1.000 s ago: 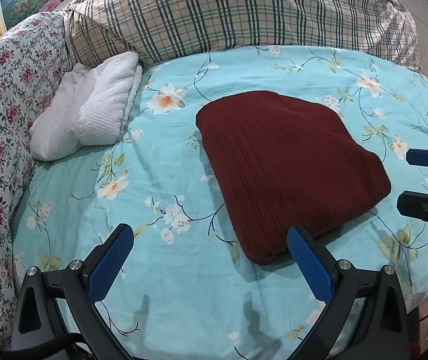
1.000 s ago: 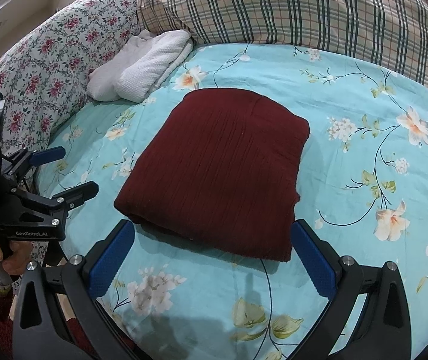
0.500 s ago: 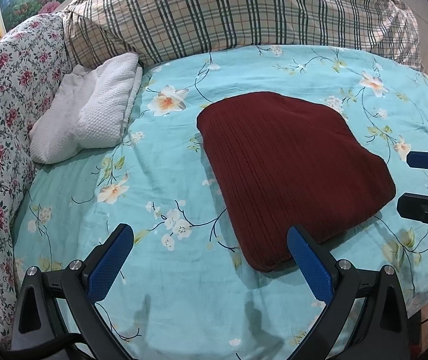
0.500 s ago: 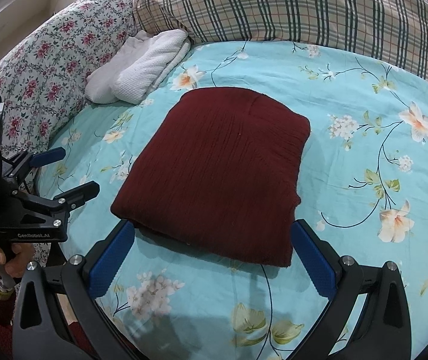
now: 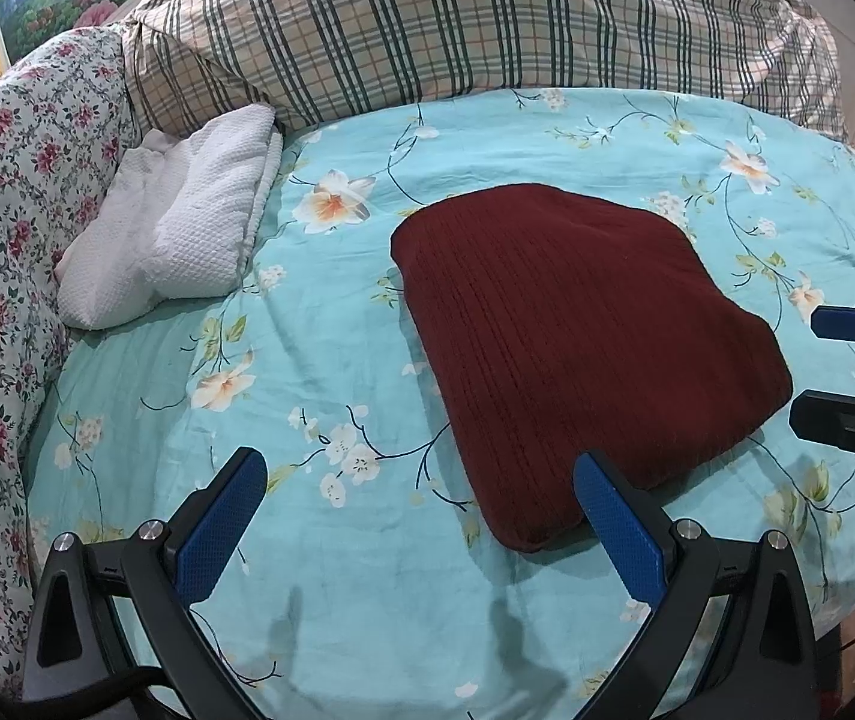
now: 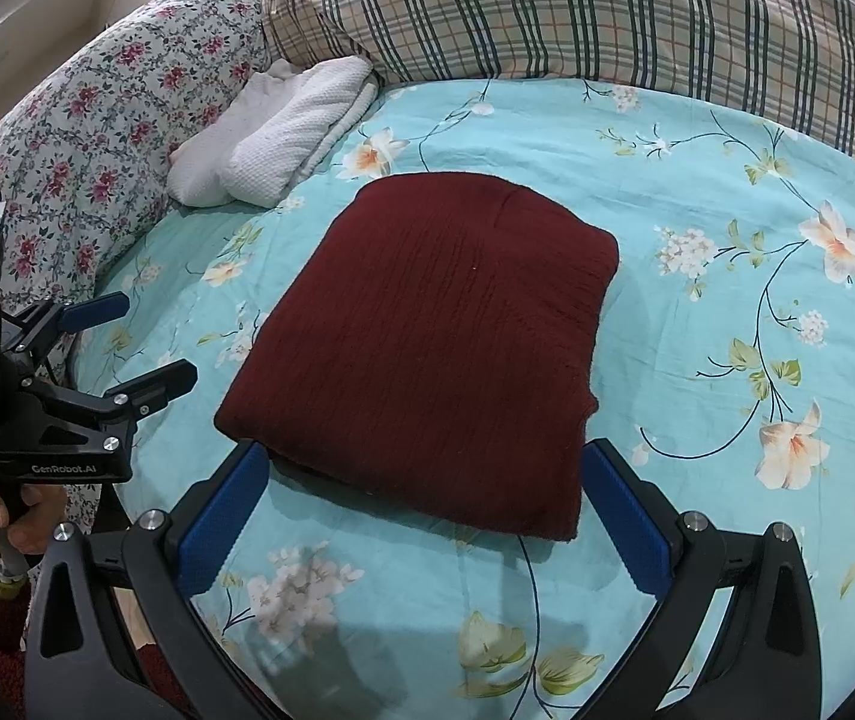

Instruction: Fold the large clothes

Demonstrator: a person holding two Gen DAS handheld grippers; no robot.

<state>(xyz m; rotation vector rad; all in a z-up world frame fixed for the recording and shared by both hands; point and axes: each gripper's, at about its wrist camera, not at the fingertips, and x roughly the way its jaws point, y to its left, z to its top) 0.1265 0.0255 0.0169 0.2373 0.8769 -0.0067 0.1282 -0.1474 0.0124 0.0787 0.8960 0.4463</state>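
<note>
- The dark red sweater point(image 6: 427, 348) lies folded into a neat flat block in the middle of the bed point(image 6: 697, 180), near its front edge.
- The folding looks done; maybe nothing is left.
- Your left gripper point(image 5: 421, 516) and right gripper point(image 6: 427, 504) are both wide open and hold nothing, hanging just in front of the sweater.
</note>
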